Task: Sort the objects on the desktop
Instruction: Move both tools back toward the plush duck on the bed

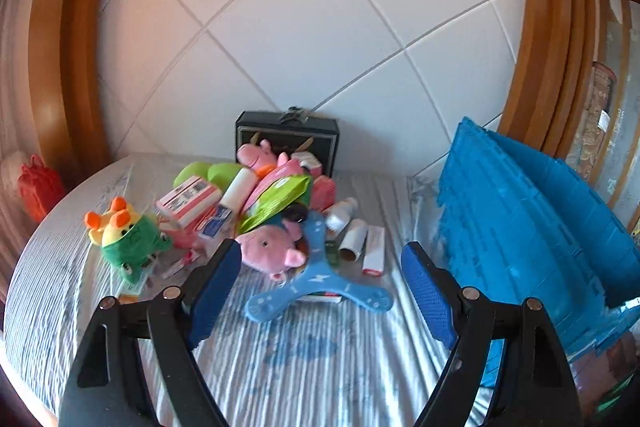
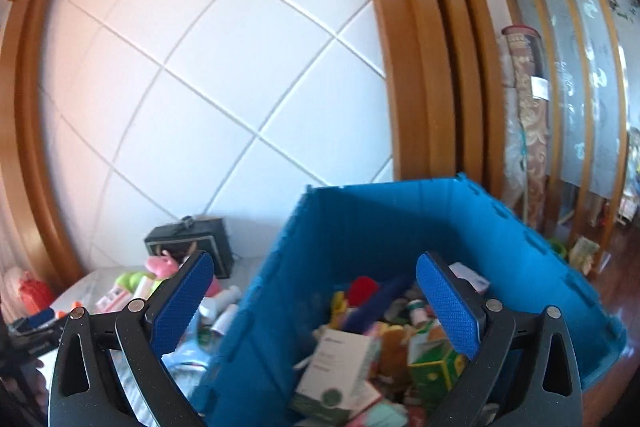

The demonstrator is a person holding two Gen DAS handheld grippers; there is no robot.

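A heap of small objects lies on the striped cloth (image 1: pixel 312 359): a pink pig plush (image 1: pixel 270 249), a blue three-armed boomerang (image 1: pixel 316 277), a green frog plush (image 1: pixel 128 239), a pink-and-white box (image 1: pixel 188 201), a green packet (image 1: pixel 280 201) and white tubes (image 1: pixel 354 241). My left gripper (image 1: pixel 322 291) hovers open just in front of the heap, nothing between its blue pads. The blue crate (image 2: pixel 360 247) stands at the right, filled with boxes and toys. My right gripper (image 2: pixel 316 307) is open over the crate's left wall, holding nothing.
A black box (image 1: pixel 286 141) stands against the white tiled wall behind the heap. A red bag (image 1: pixel 38 187) sits at the far left edge. Wooden door frames flank the wall, and a rolled carpet (image 2: pixel 528 99) leans at the right.
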